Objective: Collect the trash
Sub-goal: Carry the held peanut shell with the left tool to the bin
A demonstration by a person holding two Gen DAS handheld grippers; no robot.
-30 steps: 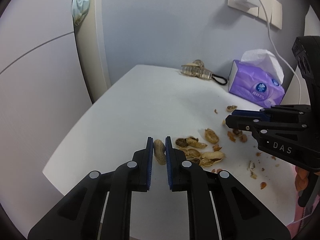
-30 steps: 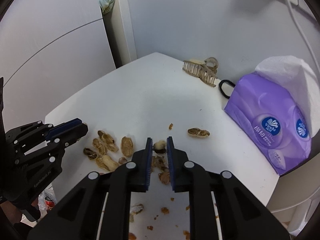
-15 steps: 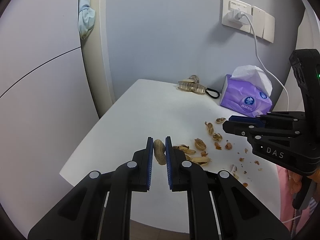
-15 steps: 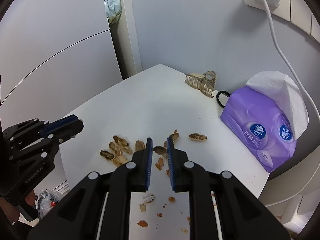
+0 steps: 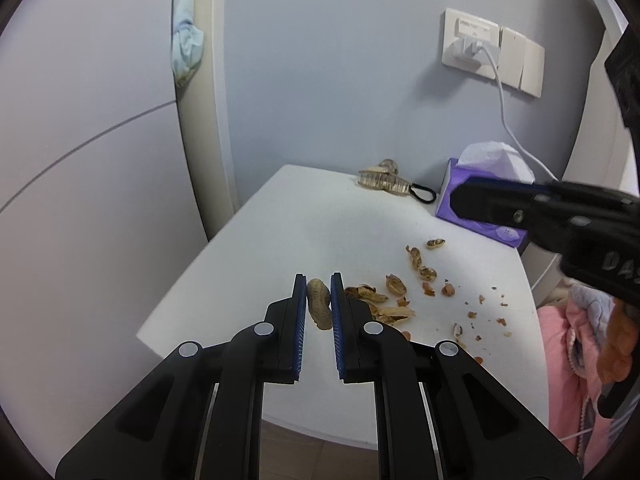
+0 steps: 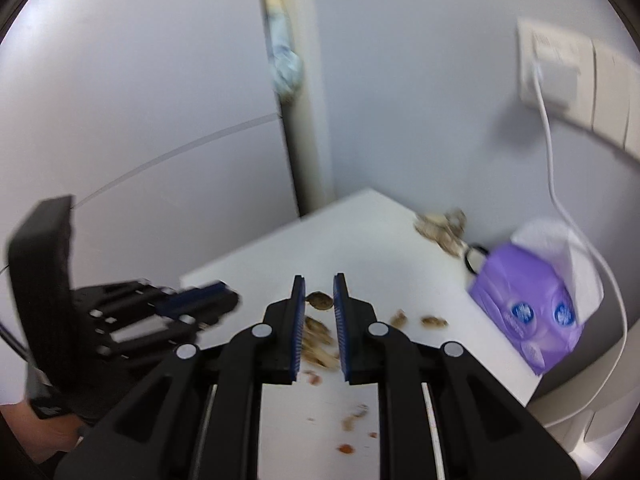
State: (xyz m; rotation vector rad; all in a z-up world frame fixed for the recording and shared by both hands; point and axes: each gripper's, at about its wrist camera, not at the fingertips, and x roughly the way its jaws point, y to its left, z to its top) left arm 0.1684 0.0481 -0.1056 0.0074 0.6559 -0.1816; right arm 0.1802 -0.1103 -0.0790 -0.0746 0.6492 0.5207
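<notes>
Worktop: white, smooth worktop [image 5: 288, 216] set in a corner against a pale grey-blue wall.
Left gripper: black left gripper [image 5: 319, 292] with blue-padded fingers [image 5: 300, 312], nearly closed, pinching a whole tan peanut in its shell [image 5: 319, 304] above the worktop's near edge.
Right gripper: black right gripper [image 6: 319, 300] with blue-padded fingers [image 6: 339, 320], narrowed onto a small brown piece of peanut shell [image 6: 319, 301] at its tips; this view is blurred. In the left wrist view it reaches in from the right [image 5: 460, 200], in front of the tissue pack.
Remaining trash: a loose scatter of broken tan peanut shells [image 5: 396, 284] and reddish skin crumbs [image 5: 472, 314] lies on the worktop's right half, just beyond and to the right of the left fingers.
Tissue pack: purple soft pack of tissues [image 6: 524, 308], a white sheet sticking out on top, near the wall at the right.
Hair things: beige toothed hair claw [image 5: 382, 180] with a black elastic hair tie [image 5: 422, 192] just beside it, by the wall.
Wall: white socket plate [image 5: 472, 42] with a white plug and cable [image 5: 504, 112] hanging down behind the tissue pack.
</notes>
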